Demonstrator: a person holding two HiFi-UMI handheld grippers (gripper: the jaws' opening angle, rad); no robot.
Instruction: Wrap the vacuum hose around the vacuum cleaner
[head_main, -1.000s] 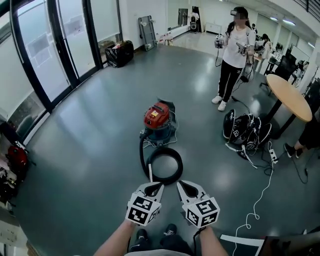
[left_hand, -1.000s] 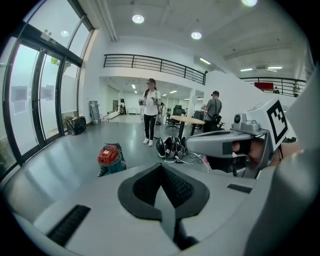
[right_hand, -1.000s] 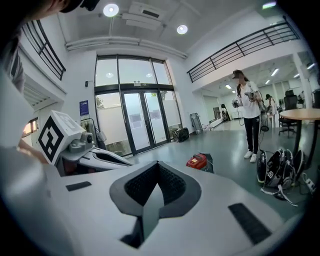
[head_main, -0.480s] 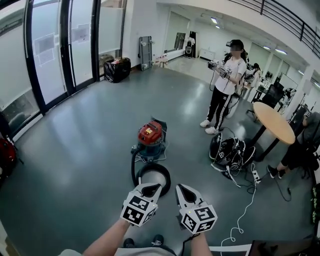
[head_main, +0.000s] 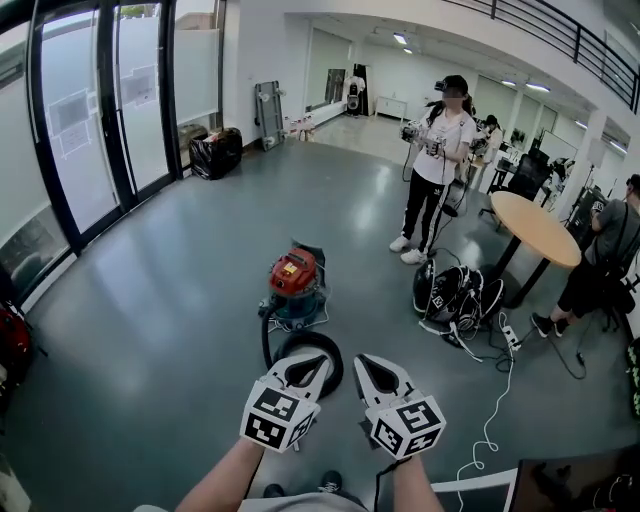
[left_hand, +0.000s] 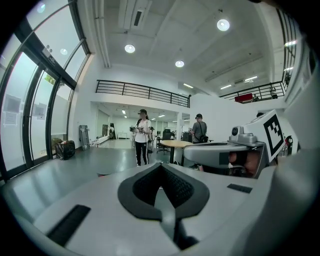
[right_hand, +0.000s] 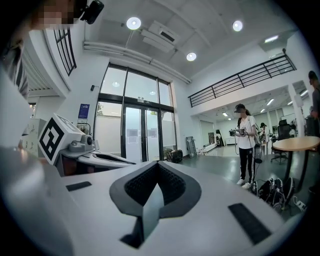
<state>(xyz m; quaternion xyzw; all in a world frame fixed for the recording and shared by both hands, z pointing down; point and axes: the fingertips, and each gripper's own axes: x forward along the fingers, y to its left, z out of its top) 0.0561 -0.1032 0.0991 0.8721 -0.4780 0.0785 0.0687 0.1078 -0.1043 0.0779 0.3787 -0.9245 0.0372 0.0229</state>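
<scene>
A red-topped vacuum cleaner (head_main: 293, 286) stands on the grey floor in the head view, a few steps ahead of me. Its black hose (head_main: 300, 345) runs from the vacuum's left side into a loose coil on the floor in front of it, partly hidden behind my grippers. My left gripper (head_main: 307, 361) and right gripper (head_main: 365, 362) are held side by side at chest height, well above the hose, both shut and empty. In the left gripper view the left gripper (left_hand: 161, 167) has its jaws together; in the right gripper view the right gripper (right_hand: 157, 168) likewise.
A person (head_main: 432, 170) stands behind the vacuum to the right. A pile of black bags and cables (head_main: 457, 297) lies by a round wooden table (head_main: 534, 228). A white cable (head_main: 497, 410) trails across the floor at right. Glass doors (head_main: 100, 120) line the left wall.
The head view has tilted upward, showing more of the room. Both grippers stay shut, side by side, at about the same place in the view.
</scene>
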